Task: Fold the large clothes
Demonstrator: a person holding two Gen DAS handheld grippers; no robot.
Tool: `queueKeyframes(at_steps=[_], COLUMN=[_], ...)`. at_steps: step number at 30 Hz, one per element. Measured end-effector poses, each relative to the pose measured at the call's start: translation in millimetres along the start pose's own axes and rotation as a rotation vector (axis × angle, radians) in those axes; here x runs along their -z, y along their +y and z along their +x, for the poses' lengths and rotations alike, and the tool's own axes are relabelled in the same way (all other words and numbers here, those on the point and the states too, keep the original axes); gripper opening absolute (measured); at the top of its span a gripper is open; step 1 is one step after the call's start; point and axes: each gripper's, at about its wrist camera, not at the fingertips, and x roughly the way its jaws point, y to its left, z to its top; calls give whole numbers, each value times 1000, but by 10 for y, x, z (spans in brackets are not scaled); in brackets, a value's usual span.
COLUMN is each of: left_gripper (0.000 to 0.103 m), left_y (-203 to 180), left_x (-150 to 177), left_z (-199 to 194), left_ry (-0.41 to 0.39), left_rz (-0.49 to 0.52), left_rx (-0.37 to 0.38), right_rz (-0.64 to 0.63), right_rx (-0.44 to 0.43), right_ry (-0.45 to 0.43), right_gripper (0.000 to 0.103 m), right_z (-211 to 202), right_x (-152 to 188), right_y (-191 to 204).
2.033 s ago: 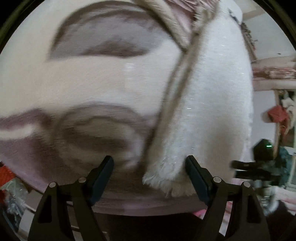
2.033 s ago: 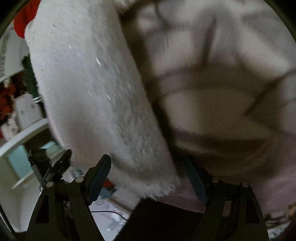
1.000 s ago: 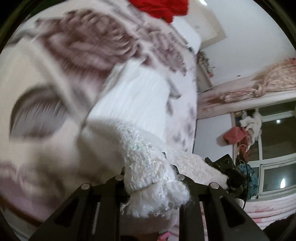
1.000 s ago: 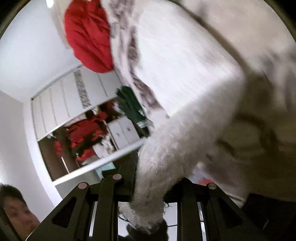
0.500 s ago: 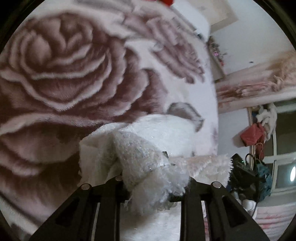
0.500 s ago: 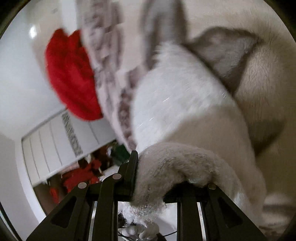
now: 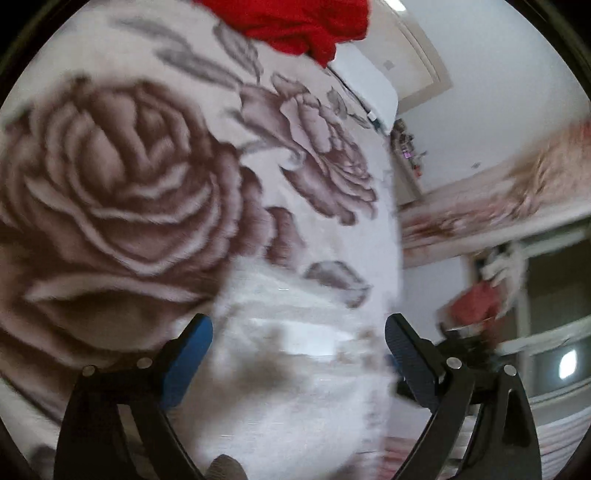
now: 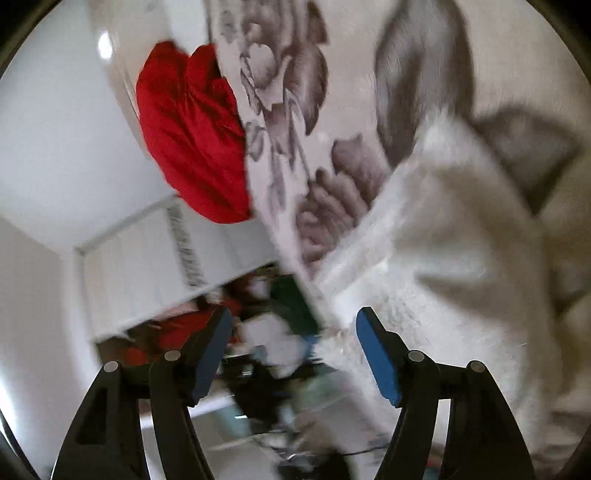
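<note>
A fluffy white garment (image 7: 295, 354) lies bunched on a bed blanket (image 7: 122, 177) printed with large brown roses. In the left wrist view my left gripper (image 7: 297, 354) is open, its jaws spread wide over the garment, holding nothing. In the right wrist view the same white garment (image 8: 454, 266) lies folded over itself on the blanket (image 8: 306, 92). My right gripper (image 8: 293, 350) is open and empty at the garment's left edge, near the side of the bed.
A red garment (image 7: 295, 22) lies heaped at the far end of the bed; it also shows in the right wrist view (image 8: 192, 136). A white wardrobe (image 8: 147, 266) and cluttered shelves stand beyond the bed's edge. A window (image 7: 554, 332) is at right.
Both grippers were shut on the white garment's edge, lifted it and carried it over itself. Now both have opened and let it go; it rests on the blanket.
</note>
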Motion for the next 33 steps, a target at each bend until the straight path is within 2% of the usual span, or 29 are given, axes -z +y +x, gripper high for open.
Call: queueKeyframes(at_steps=[1, 3, 5, 7, 8, 9, 10, 11, 12, 16, 19, 20, 23, 24, 26, 27, 29, 32, 33], left_gripper=[96, 96, 96, 95, 91, 56, 30, 25, 17, 15, 15, 15, 16, 16, 24, 29, 30, 30, 31], left_y=[-39, -45, 12, 64, 87, 105, 112, 95, 56, -123, -220, -213, 16, 239, 531, 644, 654, 543, 513], left_x=[87, 273, 427, 551, 588, 615, 617, 597, 571, 461, 282, 199, -90, -142, -113, -83, -74, -64, -64], left_z=[-24, 15, 153, 406, 502, 580, 644, 629, 550, 188, 146, 184, 624, 923, 1241, 1332, 1276, 1152, 1112], left_ry=[-2, 29, 67, 111, 107, 95, 104, 87, 48, -23, -43, -41, 44, 118, 190, 202, 191, 179, 175], left_rz=[49, 104, 128, 175, 199, 218, 218, 214, 210, 138, 138, 130, 100, 49, -5, -19, -31, 2, 1], left_rx=[-54, -134, -173, -254, -286, -291, -279, -307, -290, -171, -159, -154, -185, -184, -182, -166, -139, -157, -168], right_rz=[-88, -210, -310, -386, -412, -442, -466, -469, -464, -464, -520, -529, -515, -510, -465, -450, -428, -455, -438], right_rx=[115, 284, 437, 542, 583, 637, 667, 698, 700, 637, 587, 576, 588, 610, 676, 703, 725, 715, 673], right_ry=[-14, -17, 0, 10, 16, 21, 22, 17, 14, -80, -148, -164, -179, -173, -145, -108, -50, 14, 49], right_gripper=[72, 72, 72, 72, 72, 68, 36, 19, 19, 16, 15, 15, 15, 15, 15, 15, 16, 21, 30], right_z=[-34, -86, -20, 130, 180, 296, 400, 499, 465, 188, 13, -9, 109, 151, 318, 412, 562, 534, 469], right_x=[72, 243, 372, 399, 382, 337, 307, 249, 245, 303, 370, 365, 61, -11, -266, -347, -473, -512, -536], right_y=[113, 183, 184, 171, 125, 67, 21, -53, -108, 61, 353, 405, 397, 355, 87, -36, -248, -194, -158])
